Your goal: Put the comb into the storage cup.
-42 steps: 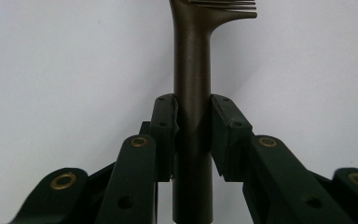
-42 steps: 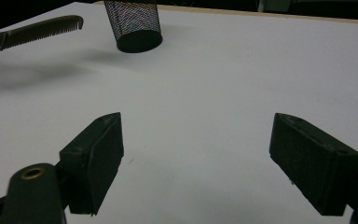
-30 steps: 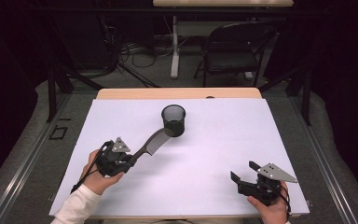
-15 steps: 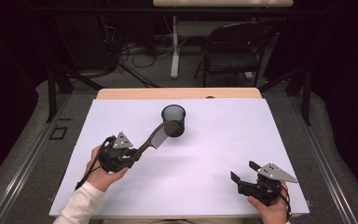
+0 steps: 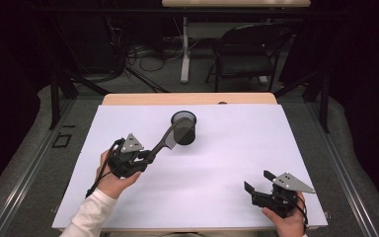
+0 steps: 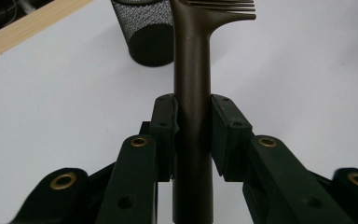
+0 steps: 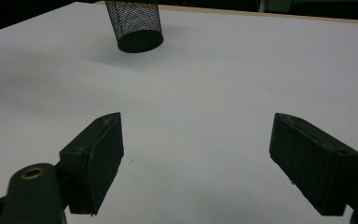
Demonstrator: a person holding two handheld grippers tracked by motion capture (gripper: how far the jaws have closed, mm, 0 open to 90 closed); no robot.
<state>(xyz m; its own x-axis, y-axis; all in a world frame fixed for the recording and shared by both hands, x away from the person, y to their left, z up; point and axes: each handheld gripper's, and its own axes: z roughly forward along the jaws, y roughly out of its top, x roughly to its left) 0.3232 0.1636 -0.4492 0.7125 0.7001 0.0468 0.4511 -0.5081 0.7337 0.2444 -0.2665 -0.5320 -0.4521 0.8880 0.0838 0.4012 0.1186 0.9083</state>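
At the left, the left gripper was clamped on the handle of a brown comb, raised over the white table. The comb's toothed head reached toward the black mesh cup and seemed to overlap its near rim, though contact was hard to judge. Far right, the right gripper rested near the table's front edge, its jaws spread wide and empty.
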